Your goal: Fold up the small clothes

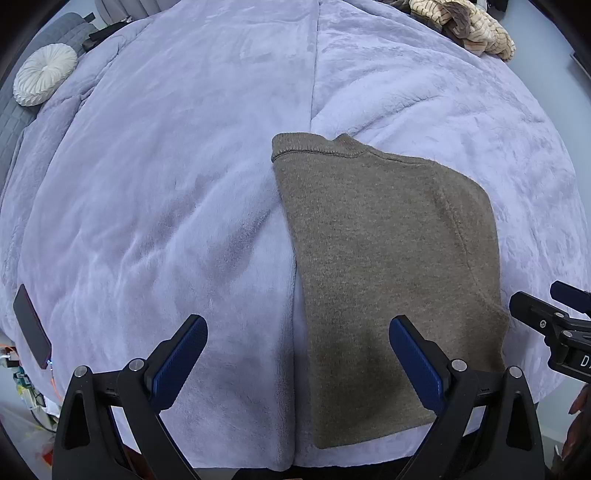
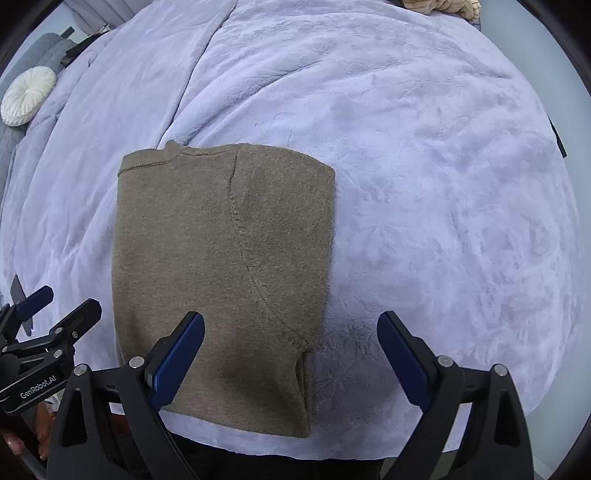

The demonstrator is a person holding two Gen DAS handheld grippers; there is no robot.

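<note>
A brown knit garment [image 1: 380, 266] lies folded into a long rectangle on the lavender plush blanket [image 1: 166, 184], its ribbed hem at the far end. My left gripper [image 1: 299, 332] hovers open over the garment's near left edge, nothing between its blue pads. In the right wrist view the same garment [image 2: 221, 258] fills the centre-left, a sleeve seam running down it. My right gripper [image 2: 290, 328] is open above the garment's near right edge, holding nothing. Each gripper shows at the side of the other's view: the right gripper [image 1: 554, 321] and the left gripper [image 2: 44, 314].
A round white pleated cushion [image 1: 44, 74] rests at the far left by a grey quilted headboard. A striped beige cloth heap [image 1: 465, 26] lies at the far right. A dark phone [image 1: 31, 328] sits on the blanket's left edge. The blanket [image 2: 443, 184] spreads right of the garment.
</note>
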